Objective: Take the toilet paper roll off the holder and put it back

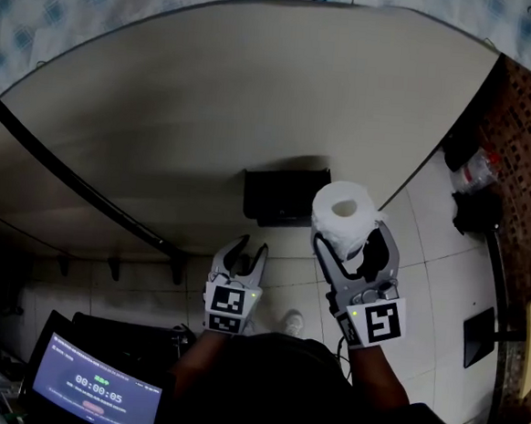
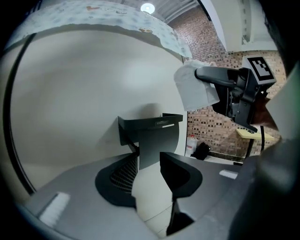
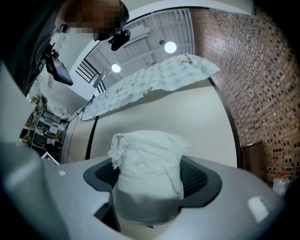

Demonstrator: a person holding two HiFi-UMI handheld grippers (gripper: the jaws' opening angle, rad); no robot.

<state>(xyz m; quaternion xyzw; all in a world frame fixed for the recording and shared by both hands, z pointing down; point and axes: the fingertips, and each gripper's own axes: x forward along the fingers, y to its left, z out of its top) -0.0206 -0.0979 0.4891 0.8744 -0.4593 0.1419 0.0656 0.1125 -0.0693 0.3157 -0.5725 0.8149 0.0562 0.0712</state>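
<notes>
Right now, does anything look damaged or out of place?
The toilet paper roll, clamped in the right gripper, looks ragged: its outer sheet is torn and crumpled at the top edge. The black holder on the wall is empty.

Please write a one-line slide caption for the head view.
Right gripper holds the toilet paper roll, off the black wall holder; left gripper is open and empty.

The grey two-jaw left gripper (image 1: 249, 254) has its jaws apart with nothing between them. Just to its right and reaching a little further forward, the grey two-jaw right gripper (image 1: 353, 244) has its jaws spread wide. They press on either side of a white toilet paper roll (image 1: 343, 213), held with its core hole facing up.
</notes>
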